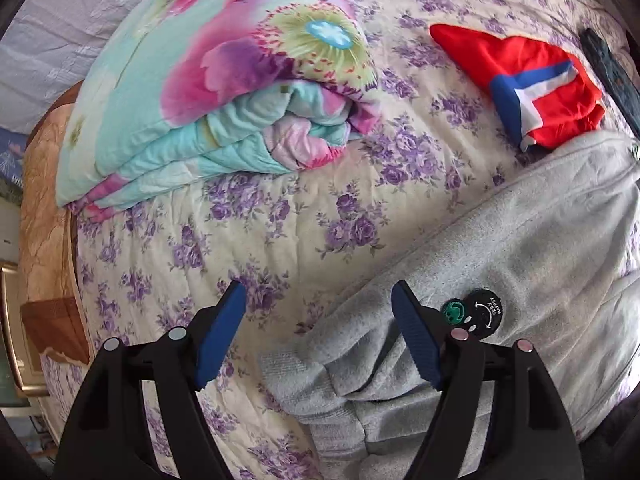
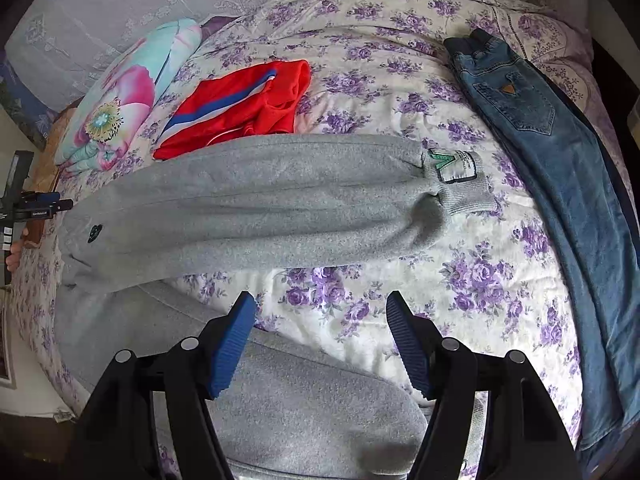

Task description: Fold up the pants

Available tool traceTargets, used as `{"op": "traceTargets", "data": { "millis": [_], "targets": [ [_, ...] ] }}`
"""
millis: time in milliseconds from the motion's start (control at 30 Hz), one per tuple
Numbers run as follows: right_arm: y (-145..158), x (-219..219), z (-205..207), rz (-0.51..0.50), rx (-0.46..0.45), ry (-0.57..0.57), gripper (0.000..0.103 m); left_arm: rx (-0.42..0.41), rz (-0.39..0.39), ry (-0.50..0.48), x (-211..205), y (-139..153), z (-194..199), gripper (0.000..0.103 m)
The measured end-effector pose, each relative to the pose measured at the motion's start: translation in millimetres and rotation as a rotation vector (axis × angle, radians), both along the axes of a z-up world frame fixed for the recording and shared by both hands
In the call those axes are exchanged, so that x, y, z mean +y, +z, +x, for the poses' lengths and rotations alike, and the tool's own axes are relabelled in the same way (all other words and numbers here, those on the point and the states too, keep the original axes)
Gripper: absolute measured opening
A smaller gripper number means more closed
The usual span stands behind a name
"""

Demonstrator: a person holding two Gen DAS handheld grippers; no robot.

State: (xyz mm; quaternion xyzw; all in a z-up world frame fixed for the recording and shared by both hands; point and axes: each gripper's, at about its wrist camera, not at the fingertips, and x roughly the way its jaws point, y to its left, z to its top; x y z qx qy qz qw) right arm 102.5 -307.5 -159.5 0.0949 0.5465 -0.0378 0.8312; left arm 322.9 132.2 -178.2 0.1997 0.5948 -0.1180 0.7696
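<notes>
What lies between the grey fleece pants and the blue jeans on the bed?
In the right wrist view, only bare purple-flowered bedspread lies between the grey fleece pants and the blue jeans.

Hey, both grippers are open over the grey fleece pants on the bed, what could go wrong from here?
1. The left gripper straddles the ribbed edge of the grey fleece pants; closing might pinch the purple-flowered quilt too.
2. The red shorts with blue and white stripes lie against the pants and could get dragged along.
3. The right gripper hangs over the near leg's edge, so it may catch little fabric.

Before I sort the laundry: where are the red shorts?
In the right wrist view, the red shorts lie upper left, between the floral quilt and grey sweatpants.
</notes>
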Motion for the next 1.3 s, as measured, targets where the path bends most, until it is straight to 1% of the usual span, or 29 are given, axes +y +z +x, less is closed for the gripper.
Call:
{"op": "traceTargets", "data": {
  "millis": [67, 100, 133, 167, 200, 233, 267, 333, 400, 467, 500, 567, 600, 667, 700, 767, 867, 933, 1033, 1133, 1167, 1233, 1267, 1300],
  "targets": [
    [3.2, 0.4, 3.2, -0.006, -0.001, 0.001, 0.069, 0.051, -0.01, -0.024, -1.3, -14.4, 5.0, 0.052],
    [4.8, 1.3, 6.2, -0.009, -0.002, 0.006, 0.069, 0.083, -0.018, -0.031, -1.1, -23.4, 7.2, 0.049],
    [5.6, 2.9, 10.4, -0.013, -0.003, 0.015, 0.069, 0.118, -0.028, -0.036, -0.7, -33.3, 8.8, 0.042],
    [6.3, 6.0, 15.8, -0.02, -0.003, 0.028, 0.069, 0.148, -0.033, -0.038, -0.6, -43.2, 9.5, 0.038],
    [6.6, 10.0, 22.6, -0.026, -0.002, 0.045, 0.069, 0.175, -0.029, -0.04, -1.5, -54.1, 8.6, 0.038],
    [6.7, 15.0, 30.8, -0.033, -0.001, 0.064, 0.069, 0.18, -0.024, -0.048, -3.6, -60.6, 6.5, 0.038],
    [7.4, 20.8, 39.6, -0.034, -0.001, 0.085, 0.069, 0.165, -0.019, -0.056, -5.9, -62.7, 3.7, 0.037],
    [11.1, 37.2, 59.7, -0.016, -0.012, 0.151, 0.069, 0.147, -0.043, -0.05, -5.3, -61.1, 0.3, 0.036],
    [17.3, 62.1, 82.9, 0.009, -0.039, 0.265, 0.069, 0.149, -0.089, -0.033, 0.8, -60.5, -0.3, 0.037],
    [22.2, 95.6, 106.6, 0.021, -0.069, 0.438, 0.069, 0.155, -0.115, -0.024, 4.8, -61.3, -0.5, 0.036],
    [22.8, 115.0, 119.4, 0.03, -0.07, 0.544, 0.069, 0.156, -0.117, -0.027, 5.0, -61.4, -0.5, 0.034],
    [21.1, 151.9, 144.6, 0.06, -0.04, 0.731, 0.07, 0.158, -0.098, -0.04, 3.8, -62.4, -1.4, 0.016],
    [19.7, 169.6, 158.1, 0.078, -0.015, 0.809, 0.07, 0.163, -0.097, -0.053, 3.6, -61.9, -2.5, 0.012],
    [16.4, 204.0, 184.3, 0.109, 0.038, 0.928, 0.07, 0.147, -0.08, -0.076, 2.3, -58.9, -6.3, 0.009],
    [14.2, 219.5, 196.2, 0.105, 0.051, 0.968, 0.071, 0.141, -0.075, -0.081, 1.3, -55.9, -4.7, 0.009],
    [3.4, 247.3, 218.1, 0.115, 0.106, 1.04, 0.071, 0.122, -0.079, -0.076, 1.9, -51.5, -8.7, 0.009],
    [-21.7, 279.4, 240.3, 0.072, 0.18, 1.116, 0.071, 0.097, -0.097, -0.065, 2.6, -42.6, -15.8, 0.009],
    [-41.1, 291.1, 253.9, 0.043, 0.229, 1.13, 0.071, 0.088, -0.102, -0.067, 2.3, -37.6, -16.8, 0.009],
    [-63.0, 293.5, 272.3, 0.095, 0.309, 1.109, 0.071, 0.078, -0.093, -0.078, 3.8, -33.5, -22.5, 0.009],
    [-75.4, 290.5, 281.7, 0.198, 0.38, 1.088, 0.068, 0.066, -0.073, -0.098, 0.0, -29.1, -26.2, 0.008],
    [-78.9, 289.4, 281.6, 0.194, 0.387, 1.09, 0.067, 0.064, -0.069, -0.102, -3.6, -26.3, -27.4, 0.008],
    [-89.8, 289.8, 277.2, 0.114, 0.401, 1.102, 0.067, 0.063, -0.07, -0.105, 1.9, -22.8, -22.2, 0.008],
    [-94.5, 290.3, 274.8, 0.095, 0.422, 1.109, 0.059, 0.062, -0.071, -0.106, 2.2, -21.6, -21.7, 0.008],
    [-97.5, 290.3, 270.1, 0.094, 0.441, 1.121, 0.031, 0.062, -0.07, -0.109, 3.7, -18.4, -21.7, 0.008]
  ]
}}
